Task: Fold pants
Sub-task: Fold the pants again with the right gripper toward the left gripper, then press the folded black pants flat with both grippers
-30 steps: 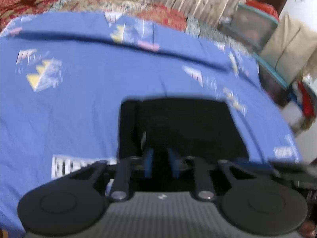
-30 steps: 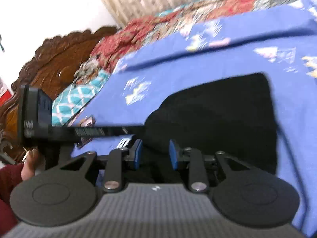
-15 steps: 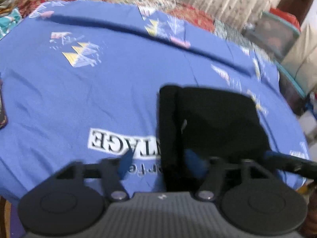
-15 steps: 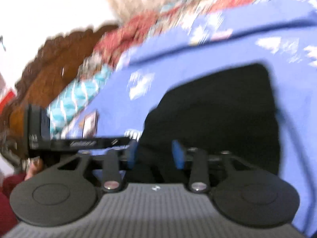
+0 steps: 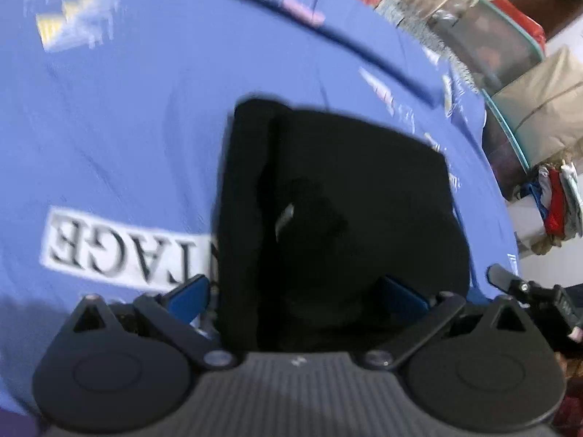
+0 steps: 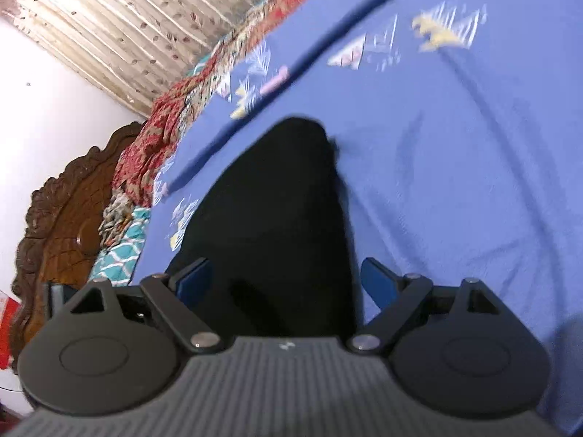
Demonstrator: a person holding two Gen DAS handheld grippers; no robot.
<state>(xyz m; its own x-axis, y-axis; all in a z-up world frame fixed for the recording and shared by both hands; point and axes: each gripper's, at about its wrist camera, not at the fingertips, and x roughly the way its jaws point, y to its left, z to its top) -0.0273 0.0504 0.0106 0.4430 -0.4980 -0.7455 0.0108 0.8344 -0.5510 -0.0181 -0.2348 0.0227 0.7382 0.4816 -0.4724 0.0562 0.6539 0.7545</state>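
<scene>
Pants (image 5: 346,211) lie as a dark folded bundle on the blue bed sheet (image 5: 127,127), right ahead of my left tool (image 5: 295,295) and right tool (image 6: 288,280). Both tools have just been opening and now gape wide, gripping nothing, with cloth between their blue pads. I judge a pad could snag the top layer as I pull away and undo the fold.

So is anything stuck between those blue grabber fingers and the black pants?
Nothing visible is. The black pants lie folded on the blue sheet, right between the open left gripper and the open right gripper, whose jaws just opened.
</scene>
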